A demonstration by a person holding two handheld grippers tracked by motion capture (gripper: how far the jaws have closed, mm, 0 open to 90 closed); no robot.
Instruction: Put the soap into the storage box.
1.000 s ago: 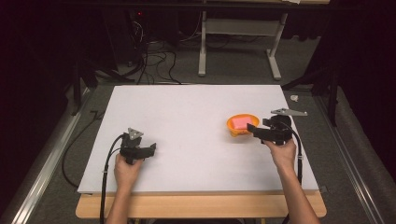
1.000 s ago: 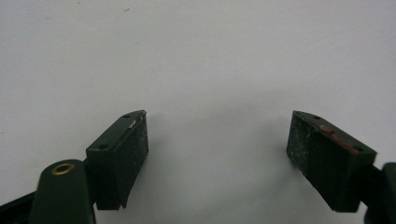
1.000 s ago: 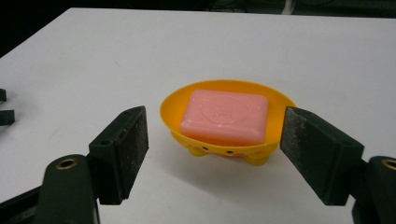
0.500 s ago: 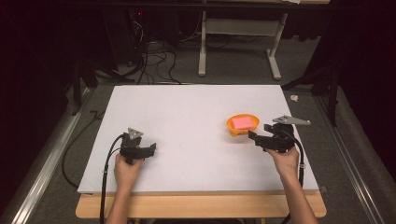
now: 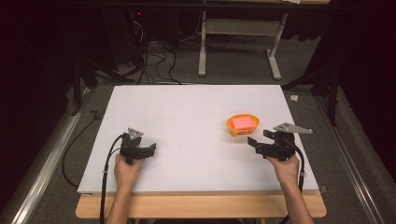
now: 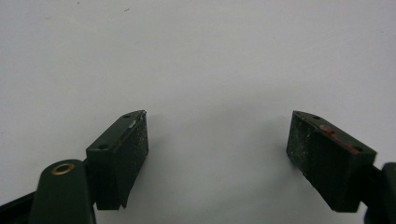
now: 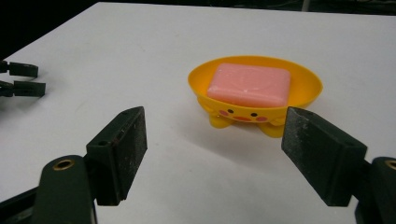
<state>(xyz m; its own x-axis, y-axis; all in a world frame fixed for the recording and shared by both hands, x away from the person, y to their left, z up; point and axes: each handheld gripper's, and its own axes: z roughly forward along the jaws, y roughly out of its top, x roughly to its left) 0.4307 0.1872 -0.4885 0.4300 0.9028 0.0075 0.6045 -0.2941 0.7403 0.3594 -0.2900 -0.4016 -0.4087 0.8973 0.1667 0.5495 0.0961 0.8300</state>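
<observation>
The right gripper [image 5: 253,144] sat near the right edge of the white table [image 5: 187,121], held in the person's right hand [image 5: 286,167]. Its jaws had just been opening, and they stood wide apart with nothing between them. Just past its tips, a little way ahead, stood a small orange soap dish [image 7: 256,99] with a duck face and little feet. A pink bar of soap [image 7: 249,84] lay flat inside the dish. In the right gripper view, the dish stood ahead of the gap between the two black pads [image 7: 125,149], closer to the right one, and it did not touch either pad.

The left gripper [image 5: 152,149] was well away from the dish, on the other side of the table, in the person's left hand [image 5: 127,169]. Its jaws were wide apart too. Between them there was just bare white table, and they held nothing. Its tips pointed across toward the right gripper.
</observation>
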